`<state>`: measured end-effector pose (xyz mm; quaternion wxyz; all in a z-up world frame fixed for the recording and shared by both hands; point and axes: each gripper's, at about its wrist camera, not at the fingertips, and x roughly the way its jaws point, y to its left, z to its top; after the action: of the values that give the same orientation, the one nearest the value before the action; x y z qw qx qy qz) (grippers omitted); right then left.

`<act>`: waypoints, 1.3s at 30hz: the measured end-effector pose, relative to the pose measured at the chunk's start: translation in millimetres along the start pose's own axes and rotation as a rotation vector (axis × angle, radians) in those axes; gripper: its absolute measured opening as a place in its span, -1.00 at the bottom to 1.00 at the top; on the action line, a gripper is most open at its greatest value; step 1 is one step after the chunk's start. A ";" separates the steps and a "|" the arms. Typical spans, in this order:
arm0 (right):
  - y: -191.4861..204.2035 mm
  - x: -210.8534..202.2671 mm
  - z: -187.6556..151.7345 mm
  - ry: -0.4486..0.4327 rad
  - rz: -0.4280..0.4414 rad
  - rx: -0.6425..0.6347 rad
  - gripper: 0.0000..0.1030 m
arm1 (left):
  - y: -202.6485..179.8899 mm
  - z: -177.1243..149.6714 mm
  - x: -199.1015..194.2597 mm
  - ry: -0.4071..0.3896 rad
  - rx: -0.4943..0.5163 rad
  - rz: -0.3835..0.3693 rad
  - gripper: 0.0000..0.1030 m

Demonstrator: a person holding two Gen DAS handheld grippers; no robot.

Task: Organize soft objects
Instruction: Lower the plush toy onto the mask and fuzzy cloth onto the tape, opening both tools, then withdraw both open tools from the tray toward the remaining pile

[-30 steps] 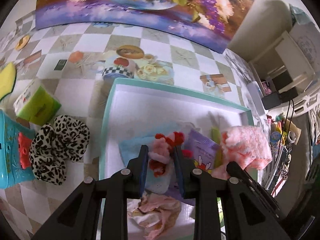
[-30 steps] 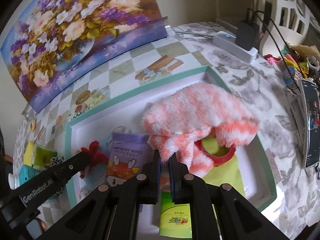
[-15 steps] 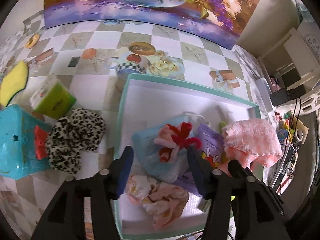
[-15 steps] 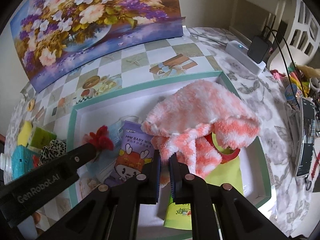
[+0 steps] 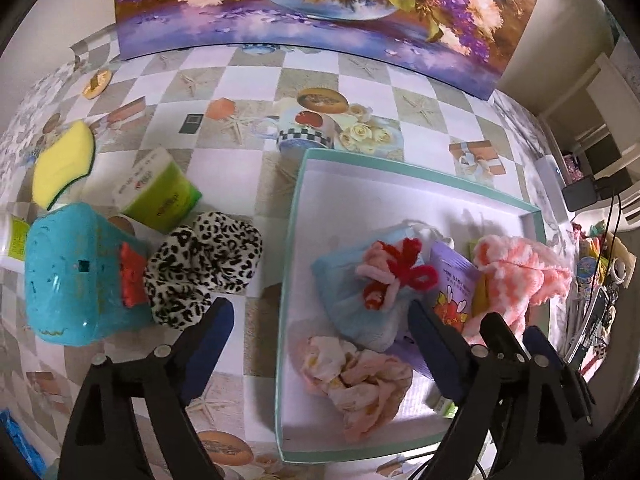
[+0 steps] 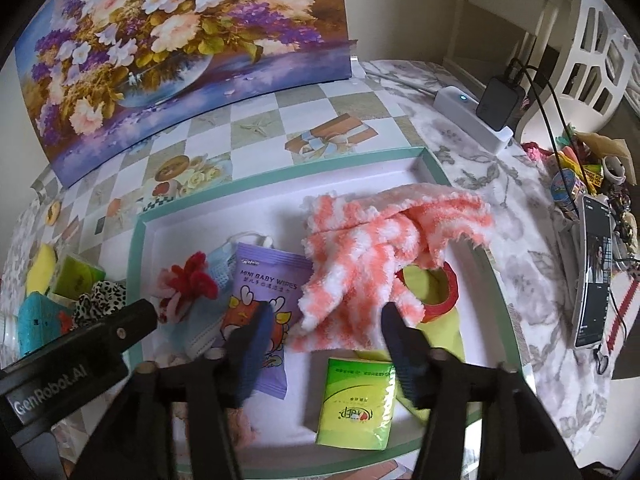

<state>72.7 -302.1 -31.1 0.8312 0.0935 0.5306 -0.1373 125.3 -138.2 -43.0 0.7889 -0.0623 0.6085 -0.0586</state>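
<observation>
**A:** Looks mostly done to me. The tray (image 5: pixel 292 240) already holds the pink-and-white fuzzy cloth (image 6: pixel 372 248), baby wipes (image 6: pixel 264 292), face mask (image 5: pixel 352 300) and red-and-pink bow (image 5: pixel 392 272). Both the left gripper (image 5: pixel 316 328) and right gripper (image 6: pixel 326 328) have just been opening, jaws spread, nothing pinched.

**B:** Still left, I'd guess: the leopard scrunchie (image 5: pixel 204 264) at 9 o'clock of the tray, out on the table. Only the left view shows it properly; the right one alone shows the red tape roll (image 6: pixel 440 292) under the cloth.
</observation>
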 end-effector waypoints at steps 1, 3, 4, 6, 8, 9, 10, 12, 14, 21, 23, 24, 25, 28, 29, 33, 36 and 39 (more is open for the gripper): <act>0.0 -0.8 0.2 -0.003 -0.004 0.000 0.22 | 1.0 0.5 -1.5 -0.005 -0.002 -0.001 0.75; 0.0 -2.2 0.5 -0.006 -0.011 0.000 0.25 | 3.3 1.6 -6.2 -0.023 -0.004 0.006 0.78; -0.2 -2.9 0.6 -0.008 -0.013 0.000 0.27 | 4.2 2.6 -7.8 -0.031 -0.004 0.011 0.81; -0.5 -3.9 0.5 -0.011 -0.016 0.002 0.39 | 6.1 4.1 -11.9 -0.051 -0.004 0.022 0.84; -0.4 -4.0 0.6 -0.012 -0.022 0.000 0.44 | 8.1 4.8 -15.4 -0.062 -0.003 0.031 0.85; -0.2 -3.9 0.6 -0.012 -0.026 -0.001 0.48 | 9.3 5.3 -16.7 -0.066 -0.004 0.036 0.86; -0.2 -3.5 0.5 -0.012 -0.030 -0.002 0.50 | 10.4 5.7 -17.6 -0.069 -0.006 0.039 0.86; -0.2 -2.5 0.3 -0.009 -0.036 -0.002 0.54 | 12.7 6.6 -18.4 -0.072 -0.007 0.050 0.87; -0.5 -1.4 0.1 -0.005 -0.040 -0.002 0.58 | 14.2 6.7 -18.5 -0.072 -0.007 0.058 0.87; -1.1 0.0 0.0 -0.007 -0.041 0.002 1.00 | 19.7 8.5 -20.4 -0.073 -0.016 0.057 0.88; -0.7 0.3 0.0 -0.005 -0.041 0.001 1.00 | 20.4 8.6 -20.4 -0.070 -0.015 0.059 0.88; -0.2 0.4 0.0 -0.004 -0.040 0.001 1.00 | 21.1 8.9 -20.5 -0.068 -0.014 0.059 0.88; 0.4 0.3 -0.1 -0.004 -0.042 -0.002 1.00 | 21.6 9.0 -20.7 -0.068 -0.014 0.059 0.88; 1.2 -0.3 0.4 -0.007 -0.047 -0.006 1.00 | 22.7 9.4 -22.5 -0.069 -0.010 0.055 0.88; 1.2 -1.0 0.6 -0.009 -0.046 -0.005 1.00 | 23.2 9.7 -22.9 -0.069 -0.008 0.052 0.88; -0.1 -3.5 0.5 -0.014 -0.039 0.009 1.00 | 27.6 11.0 -26.4 -0.057 -0.010 0.008 0.88; -0.1 -7.2 0.5 -0.024 -0.035 0.017 1.00 | 32.1 12.4 -32.1 -0.065 -0.012 -0.003 0.88; 2.0 -13.1 0.7 -0.039 -0.028 0.015 1.00 | 37.1 14.5 -40.4 -0.086 0.001 0.020 0.88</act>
<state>68.7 -298.8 -18.9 0.8386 0.0897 0.5146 -0.1545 129.7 -94.5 -7.2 0.8149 -0.0583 0.5746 -0.0484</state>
